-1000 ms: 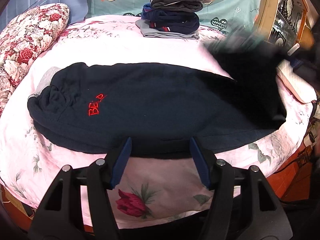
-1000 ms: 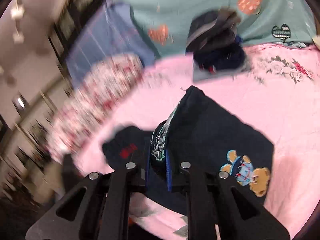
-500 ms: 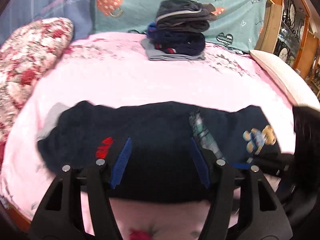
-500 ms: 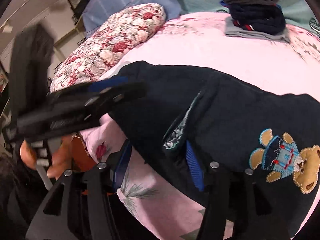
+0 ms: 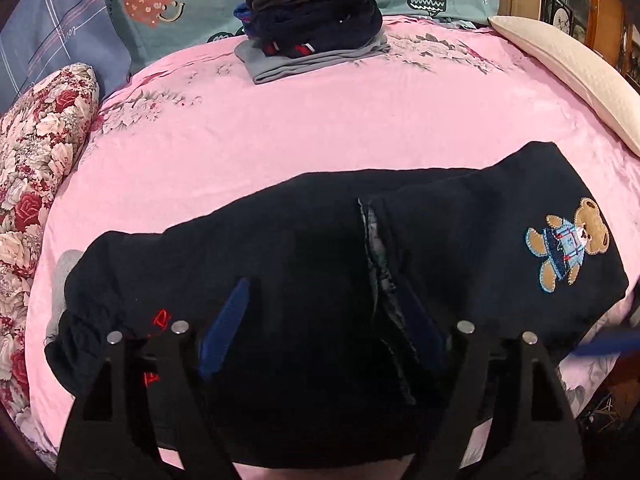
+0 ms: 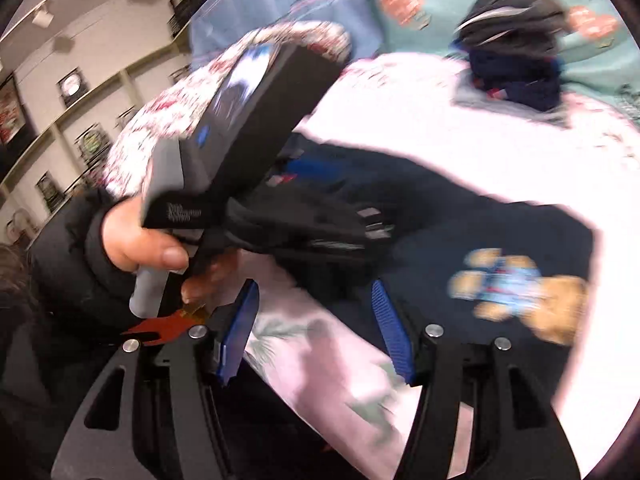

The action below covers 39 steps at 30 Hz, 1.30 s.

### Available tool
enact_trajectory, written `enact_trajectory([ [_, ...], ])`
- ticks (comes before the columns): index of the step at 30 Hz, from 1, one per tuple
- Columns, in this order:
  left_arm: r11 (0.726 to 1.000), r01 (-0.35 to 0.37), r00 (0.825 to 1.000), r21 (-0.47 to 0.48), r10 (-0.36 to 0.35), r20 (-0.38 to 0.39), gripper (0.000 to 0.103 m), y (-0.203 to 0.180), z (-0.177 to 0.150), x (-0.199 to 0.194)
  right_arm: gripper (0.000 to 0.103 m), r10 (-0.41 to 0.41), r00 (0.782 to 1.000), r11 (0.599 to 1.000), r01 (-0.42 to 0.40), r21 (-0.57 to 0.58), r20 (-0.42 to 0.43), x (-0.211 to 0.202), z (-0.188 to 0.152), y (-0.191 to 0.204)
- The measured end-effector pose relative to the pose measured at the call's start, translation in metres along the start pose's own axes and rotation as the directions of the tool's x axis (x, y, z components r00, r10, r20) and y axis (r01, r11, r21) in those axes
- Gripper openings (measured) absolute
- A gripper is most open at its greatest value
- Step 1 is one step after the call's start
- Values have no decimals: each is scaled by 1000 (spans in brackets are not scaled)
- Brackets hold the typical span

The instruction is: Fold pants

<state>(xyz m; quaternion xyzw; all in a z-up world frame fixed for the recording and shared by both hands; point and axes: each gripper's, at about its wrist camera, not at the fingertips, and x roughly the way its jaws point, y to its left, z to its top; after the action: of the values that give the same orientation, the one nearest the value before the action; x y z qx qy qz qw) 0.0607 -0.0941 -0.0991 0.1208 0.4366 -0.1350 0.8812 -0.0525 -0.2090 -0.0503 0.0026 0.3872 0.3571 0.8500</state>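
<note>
Dark navy pants (image 5: 304, 264) lie folded across the pink bed, with a teddy bear patch (image 5: 568, 248) at the right end and red letters at the left. My left gripper (image 5: 324, 316) is open and hovers low over the middle of the pants, its blue pads either side of the grey waistband edge (image 5: 376, 248). My right gripper (image 6: 316, 320) is open and empty at the bed's front edge, beside the pants (image 6: 460, 224). The left gripper's body and the hand that holds it (image 6: 240, 152) fill the left of the right wrist view.
A stack of folded clothes (image 5: 312, 12) sits at the back of the pink floral sheet (image 5: 280, 128). A flowered pillow (image 5: 36, 152) lies at left, a cream pillow (image 5: 568, 76) at right, teal and blue pillows behind. Wooden shelves stand at far right.
My right gripper laid the pant leg over the rest, let go and drew back to the bed's edge. My left gripper moved forward over the pants, still open.
</note>
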Motion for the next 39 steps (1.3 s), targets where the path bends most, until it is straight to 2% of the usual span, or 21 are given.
enact_trajectory([
  [2,1000,-3,1000,-2,3,4,79,1,0,0,60,-91,992,993,83,83,92,-34,9,-23],
  [4,1000,-17,1000,4,17,13,79,-1,-1,0,60,-134,981,973,104,204,139,-51,15,-50],
  [6,999,-33,999,9,33,24,81,-2,-4,0,60,-126,991,939,101,330,54,-38,11,-83],
  [8,999,-48,999,9,47,25,81,-1,-4,1,59,-124,981,909,172,379,-148,5,-13,-105],
  [10,995,-96,995,3,96,0,81,5,-9,9,59,-186,976,943,210,260,-112,6,-16,-91],
  [11,998,-58,998,-35,59,1,81,12,-10,8,59,-205,972,942,229,247,-117,4,-13,-86],
  [13,995,-18,1000,-94,17,-7,72,22,-8,3,59,-175,980,929,196,314,-95,-8,-8,-89],
  [14,994,-8,1000,-106,7,-4,63,23,-8,-2,59,-151,986,925,165,341,-66,-15,-6,-92],
  [15,994,4,1000,-113,-1,23,60,22,-6,-13,60,-155,987,922,156,355,-31,-25,-4,-95],
  [18,994,54,991,-99,-42,126,62,9,-4,-45,67,-245,969,904,226,363,6,-50,0,-102],
  [20,993,100,977,-59,-87,196,71,-7,-4,-65,70,-295,955,871,280,404,-26,-51,-5,-118],
  [22,997,80,968,20,-83,236,79,-34,-6,-71,70,-264,962,850,267,455,-72,-37,-12,-132],
  [24,996,25,983,91,-41,181,79,-55,-9,-48,65,-226,969,858,245,452,-96,-21,-16,-133],
  [25,996,30,990,89,-42,134,78,-56,-11,-34,56,-213,970,867,243,434,-117,-11,-17,-133],
  [26,997,39,996,69,-45,83,72,-54,-12,-19,48,-226,967,879,255,403,-119,-4,-16,-129],
  [27,997,78,995,25,-80,54,74,-47,-15,-8,45,-220,968,884,250,394,-120,0,-14,-129],
  [29,991,130,990,-32,-128,58,75,-35,-16,-5,22,-182,978,874,208,439,-102,-1,-14,-134],
  [32,991,131,990,-40,-128,63,71,-36,-11,-5,16,-140,990,891,130,435,-8,-13,-4,-129],
  [34,989,141,988,-34,-139,74,62,-45,-7,-4,15,-124,991,918,93,385,57,-25,13,-116],
  [37,990,134,987,-41,-130,94,57,-57,3,-3,15,-158,983,954,129,270,88,-41,38,-93],
  [39,990,134,987,-53,-128,95,55,-64,14,1,15,-199,977,950,174,257,73,-44,45,-97],
])
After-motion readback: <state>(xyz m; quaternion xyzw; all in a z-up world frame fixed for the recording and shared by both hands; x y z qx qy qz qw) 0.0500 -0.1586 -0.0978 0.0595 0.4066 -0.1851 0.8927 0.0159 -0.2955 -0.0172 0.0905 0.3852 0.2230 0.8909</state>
